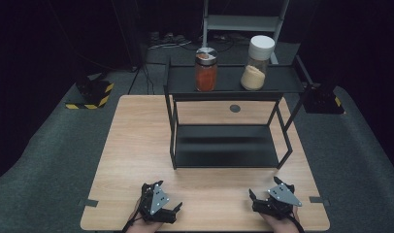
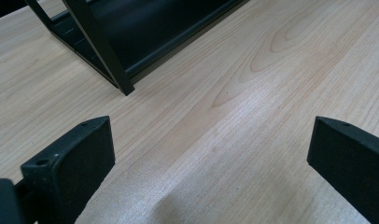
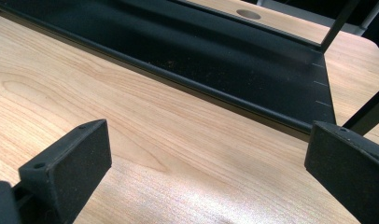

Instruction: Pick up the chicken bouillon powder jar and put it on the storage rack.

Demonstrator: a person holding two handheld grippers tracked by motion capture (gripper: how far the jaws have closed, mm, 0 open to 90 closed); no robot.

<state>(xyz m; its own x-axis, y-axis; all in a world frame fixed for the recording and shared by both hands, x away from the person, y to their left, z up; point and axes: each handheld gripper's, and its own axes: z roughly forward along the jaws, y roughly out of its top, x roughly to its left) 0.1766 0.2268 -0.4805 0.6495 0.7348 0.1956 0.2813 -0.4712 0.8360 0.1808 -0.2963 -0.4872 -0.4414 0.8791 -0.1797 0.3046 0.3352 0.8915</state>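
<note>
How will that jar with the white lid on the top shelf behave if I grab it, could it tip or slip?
The jar with the white lid is tall and narrow, so a push near the top would probably tip it. Its clear wall looks smooth and hard, likely slippery and breakable. The pale powder fills only its lower half, so it is probably fairly light and bottom-heavy. It stands near the top shelf front edge.

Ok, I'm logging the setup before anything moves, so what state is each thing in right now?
Left tool: open, holding nothing, low over the table's near edge.
Right tool: open, holding nothing, low over the near edge.
Red spice jar: upright, lidded, on the rack's top shelf.
Beige powder jar: upright, white cap on, beside it, apart.
Black rack: standing on the table, lower shelf bare.
</note>
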